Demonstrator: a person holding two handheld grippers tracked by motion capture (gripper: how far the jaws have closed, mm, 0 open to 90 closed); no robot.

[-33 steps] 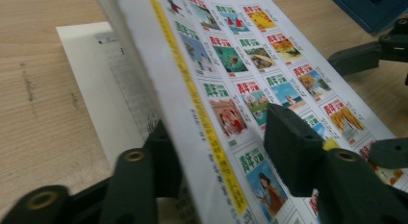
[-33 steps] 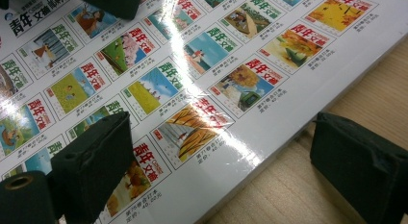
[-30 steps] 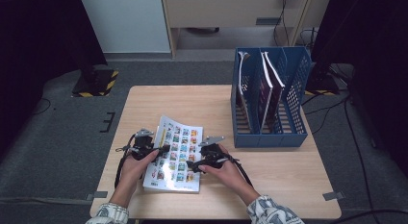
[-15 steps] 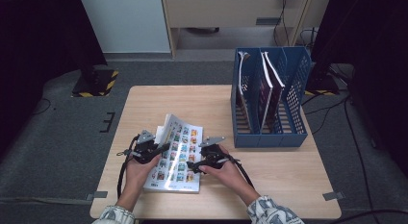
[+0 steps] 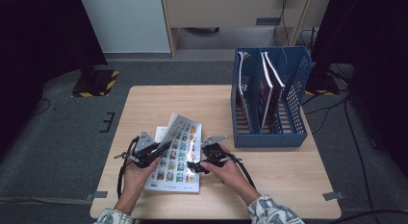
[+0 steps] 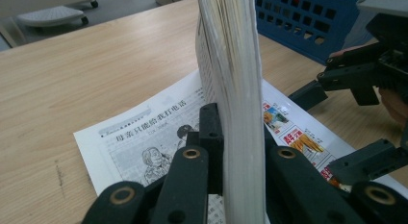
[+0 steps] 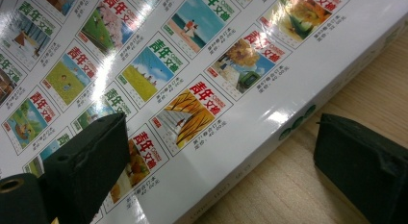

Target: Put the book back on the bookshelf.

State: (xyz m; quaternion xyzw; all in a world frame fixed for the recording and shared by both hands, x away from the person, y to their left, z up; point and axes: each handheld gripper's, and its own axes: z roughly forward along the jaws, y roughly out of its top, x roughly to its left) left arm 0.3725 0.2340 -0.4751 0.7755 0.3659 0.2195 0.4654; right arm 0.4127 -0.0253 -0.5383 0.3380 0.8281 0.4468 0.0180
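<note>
Left gripper (image 5: 161, 148) fingers clamped on the magazine's (image 5: 180, 156) lifted pages near the table's front edge; right gripper (image 5: 192, 166) fingers gape over the spine; opening begun, far from finished

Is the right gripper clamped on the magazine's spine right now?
No: in the right gripper view the right gripper stands open, one jaw over the magazine cover, the other over the table, neither pressing the spine.
</note>
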